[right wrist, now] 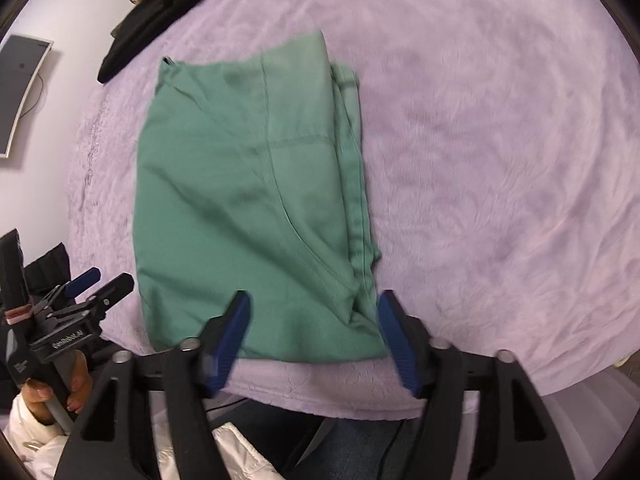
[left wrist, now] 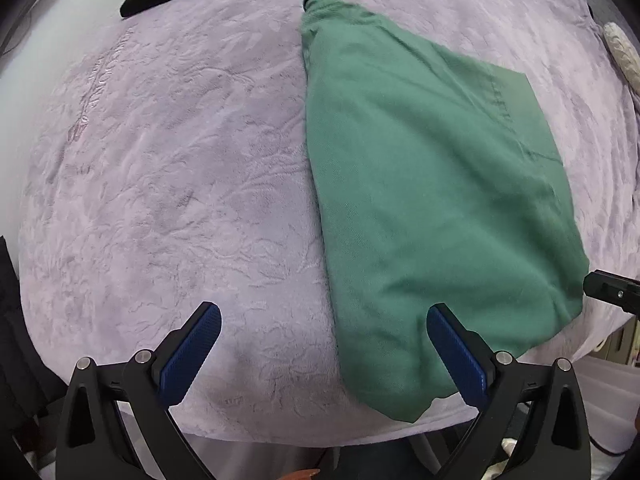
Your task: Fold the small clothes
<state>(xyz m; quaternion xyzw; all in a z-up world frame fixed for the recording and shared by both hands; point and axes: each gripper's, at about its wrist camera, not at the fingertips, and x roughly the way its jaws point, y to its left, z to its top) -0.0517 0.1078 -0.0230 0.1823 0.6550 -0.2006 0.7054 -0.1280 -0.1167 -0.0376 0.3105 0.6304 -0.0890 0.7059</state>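
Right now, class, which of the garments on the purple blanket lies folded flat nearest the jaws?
The green garment, folded flat just ahead of both open grippers. The black garment lies crumpled at the blanket's far edge.

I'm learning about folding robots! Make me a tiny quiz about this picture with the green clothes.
1. True or false: the right gripper is pinching the green garment.
2. What colour is the blanket under the garment?
3. Which lies at the far edge: A) dark clothes, B) a red shoe, C) a book?

Key: 1. False, both the right and the left gripper are open. 2. Light purple. 3. A.
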